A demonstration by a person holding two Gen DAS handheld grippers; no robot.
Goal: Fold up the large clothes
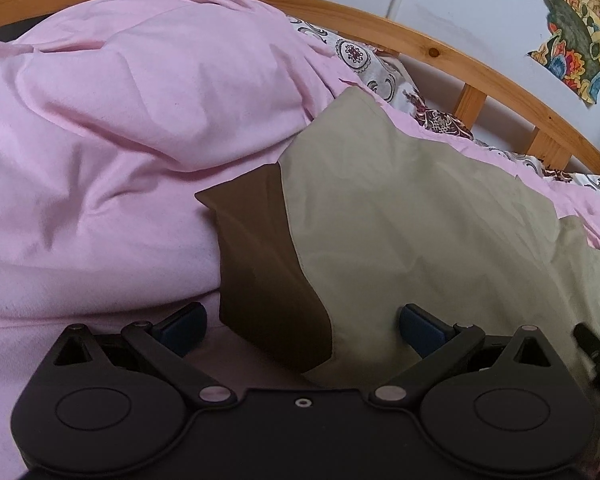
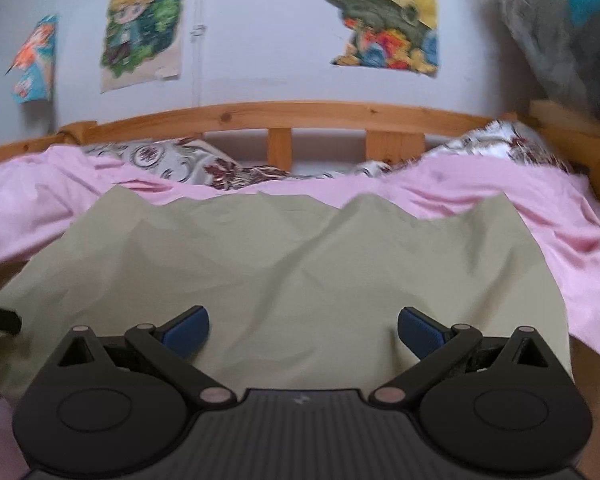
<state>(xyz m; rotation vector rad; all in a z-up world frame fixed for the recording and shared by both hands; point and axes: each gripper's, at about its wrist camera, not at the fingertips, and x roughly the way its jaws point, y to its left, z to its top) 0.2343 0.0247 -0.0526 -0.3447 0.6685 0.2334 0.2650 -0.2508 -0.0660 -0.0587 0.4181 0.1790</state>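
An olive-beige garment [image 1: 412, 216] with a dark brown panel [image 1: 260, 264] lies spread on a pink bed cover [image 1: 112, 128]. My left gripper [image 1: 302, 330] stands open, its blue-padded fingers on either side of the garment's near corner where brown meets beige. In the right wrist view the same beige garment [image 2: 284, 256] stretches flat ahead to a wavy far edge. My right gripper [image 2: 303, 330] hovers open over the garment's near part, nothing between its fingers. A bit of the other gripper shows at the left edge of that view.
A wooden bed rail [image 2: 300, 114] runs along the far side, with a patterned pillow [image 2: 204, 164] against it. Posters [image 2: 384, 20] hang on the white wall behind. Pink bedding [image 2: 572, 216] is bunched and wrinkled around the garment.
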